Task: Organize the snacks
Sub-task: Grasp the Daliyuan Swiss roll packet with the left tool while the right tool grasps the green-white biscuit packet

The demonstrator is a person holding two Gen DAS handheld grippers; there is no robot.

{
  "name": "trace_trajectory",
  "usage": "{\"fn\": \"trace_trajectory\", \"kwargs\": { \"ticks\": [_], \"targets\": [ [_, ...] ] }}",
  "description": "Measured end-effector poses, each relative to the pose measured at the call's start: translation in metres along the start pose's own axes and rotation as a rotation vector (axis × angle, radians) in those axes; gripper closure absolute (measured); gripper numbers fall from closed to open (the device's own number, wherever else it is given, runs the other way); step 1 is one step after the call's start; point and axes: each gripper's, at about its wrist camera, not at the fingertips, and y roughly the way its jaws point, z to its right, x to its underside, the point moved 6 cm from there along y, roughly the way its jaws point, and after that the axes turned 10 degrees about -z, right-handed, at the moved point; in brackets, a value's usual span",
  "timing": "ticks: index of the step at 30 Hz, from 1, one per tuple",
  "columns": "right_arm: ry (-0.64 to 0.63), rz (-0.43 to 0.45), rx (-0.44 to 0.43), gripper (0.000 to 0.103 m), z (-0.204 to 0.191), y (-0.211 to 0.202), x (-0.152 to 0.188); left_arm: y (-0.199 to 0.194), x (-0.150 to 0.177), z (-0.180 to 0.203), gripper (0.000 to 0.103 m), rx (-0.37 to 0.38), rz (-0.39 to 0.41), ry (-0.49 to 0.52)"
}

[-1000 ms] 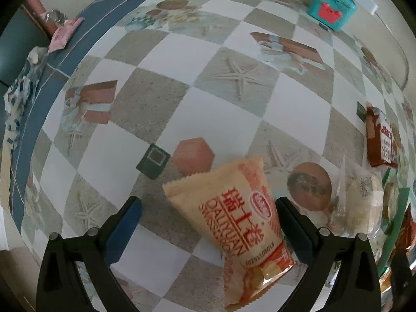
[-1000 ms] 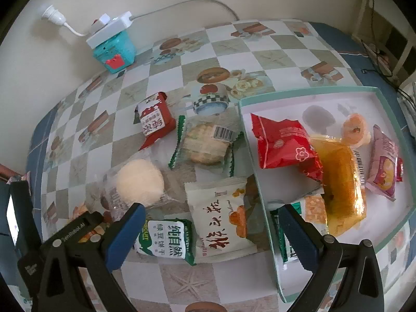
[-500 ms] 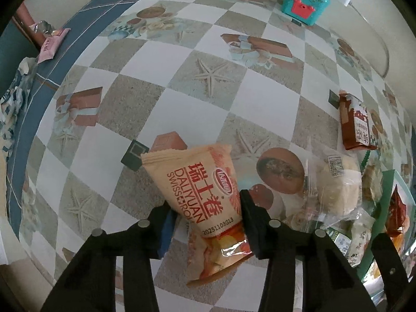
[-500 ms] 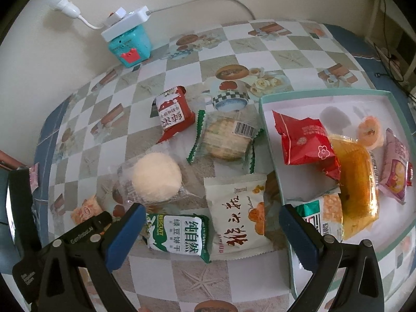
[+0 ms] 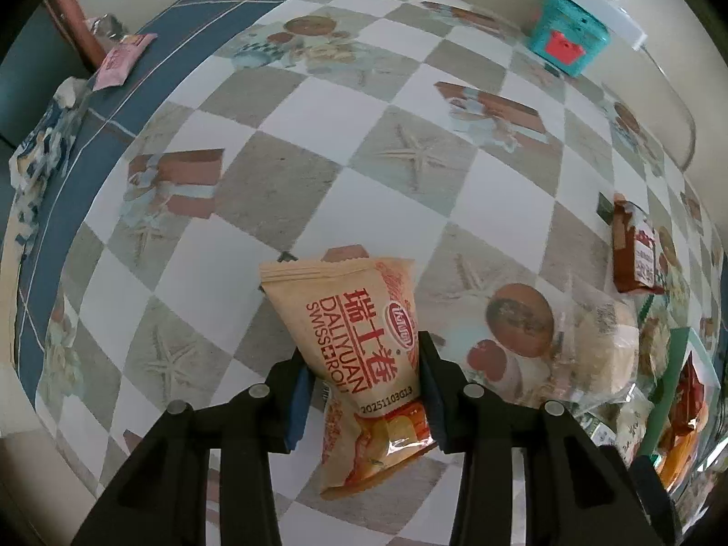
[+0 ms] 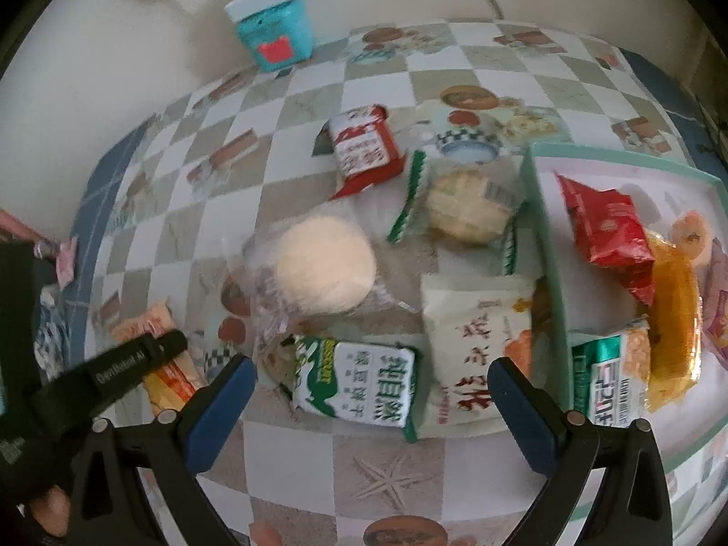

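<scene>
My left gripper (image 5: 364,377) is shut on an orange Swiss roll packet (image 5: 355,346) and holds it just above the checkered tablecloth; the packet also shows at the left of the right wrist view (image 6: 157,346). My right gripper (image 6: 371,391) is open and empty, above a green biscuit pack (image 6: 359,382) and a white snack bag (image 6: 477,341). A green-rimmed tray (image 6: 546,245) on the right holds a red packet (image 6: 609,232), a yellow packet (image 6: 673,314) and several others.
A round white bun in clear wrap (image 6: 323,273), a cookie in a green-edged wrapper (image 6: 464,209) and a red-white packet (image 6: 364,145) lie loose on the table. A teal box (image 6: 277,36) under a power strip stands by the wall. A pink packet (image 5: 123,57) lies at the far edge.
My left gripper closed on the Swiss roll packet and lifted it slightly. My right gripper moved left and lower over the loose snacks, still open.
</scene>
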Motion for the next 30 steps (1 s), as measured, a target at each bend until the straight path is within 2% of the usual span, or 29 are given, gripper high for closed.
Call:
{"fn": "trace_trajectory", "kwargs": {
  "ticks": [8, 10, 14, 19, 25, 30],
  "targets": [
    [-0.022, -0.026, -0.013, 0.000, -0.014, 0.012, 0.005, -0.002, -0.003, -0.022, 0.059, 0.009, -0.007, -0.033],
    [-0.019, -0.021, 0.005, 0.005, -0.013, 0.013, 0.005, -0.003, -0.006, -0.023, 0.059, 0.009, -0.009, -0.034],
    [-0.020, -0.016, 0.004, 0.021, -0.011, 0.012, 0.005, 0.007, -0.010, -0.013, 0.059, 0.010, -0.014, -0.037],
    [-0.030, -0.037, 0.015, 0.024, -0.014, 0.019, 0.006, 0.009, -0.013, -0.008, 0.059, 0.006, -0.019, -0.032],
    [-0.071, -0.040, -0.016, 0.030, -0.026, 0.018, 0.007, 0.017, -0.015, 0.007, 0.059, -0.001, -0.021, -0.012],
    [-0.078, -0.034, 0.031, 0.031, -0.028, 0.024, 0.004, 0.015, -0.013, 0.006, 0.059, -0.006, -0.020, -0.007]
  ]
}}
